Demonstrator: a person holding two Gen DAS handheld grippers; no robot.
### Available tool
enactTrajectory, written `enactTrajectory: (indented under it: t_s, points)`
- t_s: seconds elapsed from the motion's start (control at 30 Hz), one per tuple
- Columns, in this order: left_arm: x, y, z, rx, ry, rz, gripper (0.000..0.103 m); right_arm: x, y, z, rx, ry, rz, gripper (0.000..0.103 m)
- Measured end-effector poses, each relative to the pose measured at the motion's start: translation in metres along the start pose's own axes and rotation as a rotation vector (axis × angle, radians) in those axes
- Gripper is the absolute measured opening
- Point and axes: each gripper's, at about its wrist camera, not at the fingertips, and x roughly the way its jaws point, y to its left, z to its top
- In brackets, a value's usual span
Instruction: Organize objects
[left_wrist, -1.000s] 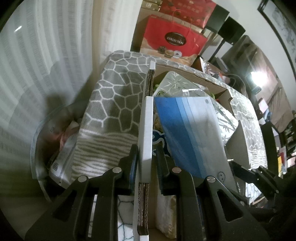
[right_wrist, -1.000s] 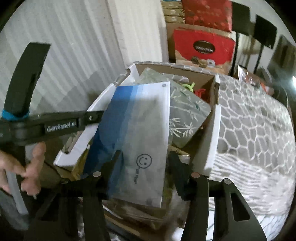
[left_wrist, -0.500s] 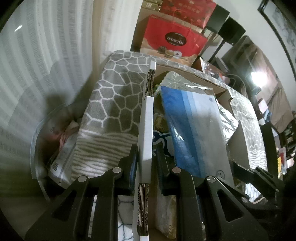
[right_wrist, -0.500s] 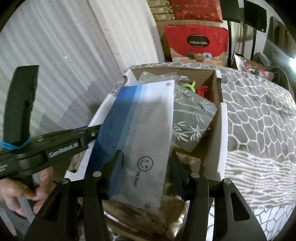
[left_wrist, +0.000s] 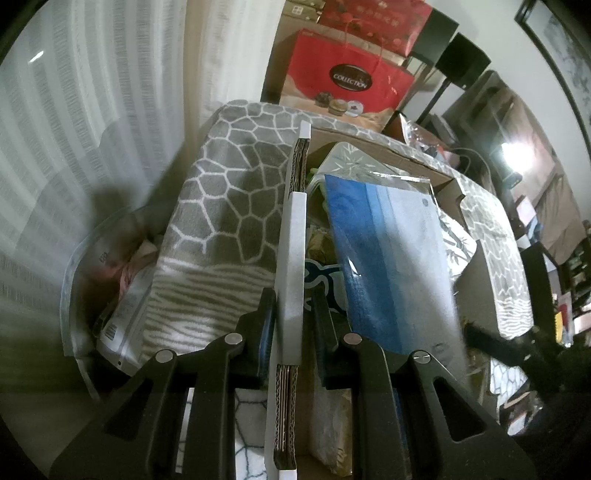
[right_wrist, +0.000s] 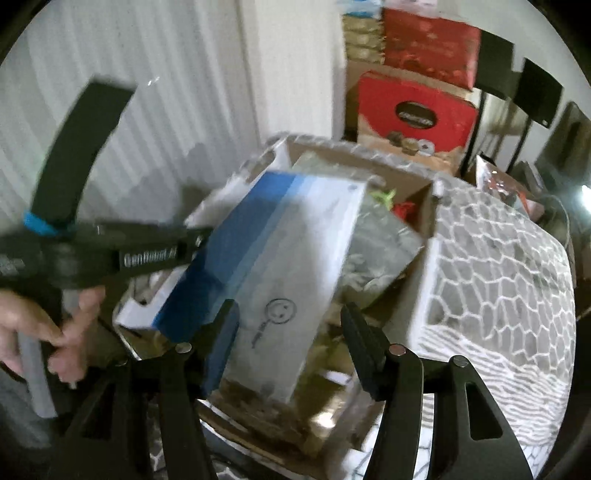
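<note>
I see my left claw (left_wrist: 290, 325) closed on the white flap (left_wrist: 291, 273) of the cardboard box (left_wrist: 448, 192), the pads press it from both sides and the corrugated edge shows just below the grip. In the right wrist view my right claw (right_wrist: 290, 328) has just been opening: the blue-and-white packet (right_wrist: 291, 273) w/ a smiley face print is between the fingers, but the pads stand apart from it on both sides, so no grip on it now. The picture there is blurred. The packet lies tilted on top of the other things inside the box, its near end between the right claw fingers and its far end up over a grey pouch w/ bamboo print (right_wrist: 380, 243). Under it are brownish wrappers, I cannot tell what exactly. At the far end of the box something green and something red show, too small to name. In the right view, at left, a hand (right_wrist: 48, 321) holds the handle of the left claw. The box sits on a grey cloth w/ white honeycomb pattern (left_wrist: 236, 199), which covers the surface on both sides of it. Beyond, a red gift bag (left_wrist: 343, 81) w/ "COLLECTION" on it stands near the white curtain (left_wrist: 92, 110).
</note>
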Motion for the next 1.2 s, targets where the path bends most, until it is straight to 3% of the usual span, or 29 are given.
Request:
enactTrajectory:
  t_s: [0.23, 0.4, 0.5, 0.57, 0.73, 0.8, 0.87, 1.2]
  points:
    - [0.001, 0.004, 0.000, 0.000, 0.004, -0.009, 0.016, 0.004, -0.009, -0.003, 0.059, 0.010, 0.038, 0.053]
    - [0.000, 0.006, 0.001, -0.005, 0.008, -0.020, 0.016, -0.023, -0.048, 0.000, 0.179, -0.046, 0.095, 0.057]
    - [0.000, 0.006, 0.001, -0.003, 0.008, -0.017, 0.016, -0.028, -0.076, 0.001, 0.238, -0.061, 0.062, 0.058]
    - [0.000, 0.005, 0.002, 0.000, 0.007, -0.014, 0.016, -0.025, -0.095, 0.001, 0.290, -0.052, 0.057, 0.058]
    - [0.001, 0.002, 0.001, 0.011, 0.005, 0.001, 0.016, -0.006, -0.122, -0.005, 0.392, 0.003, 0.152, 0.055]
    - [0.002, 0.002, 0.001, 0.011, 0.005, 0.002, 0.016, 0.001, -0.124, -0.005, 0.401, 0.017, 0.175, 0.043]
    - [0.002, 0.001, 0.001, 0.012, 0.005, 0.003, 0.016, 0.008, -0.125, -0.004, 0.413, 0.031, 0.208, 0.038]
    - [0.000, -0.003, 0.003, 0.001, 0.002, 0.015, 0.016, 0.014, -0.122, 0.010, 0.365, 0.064, 0.173, 0.038]
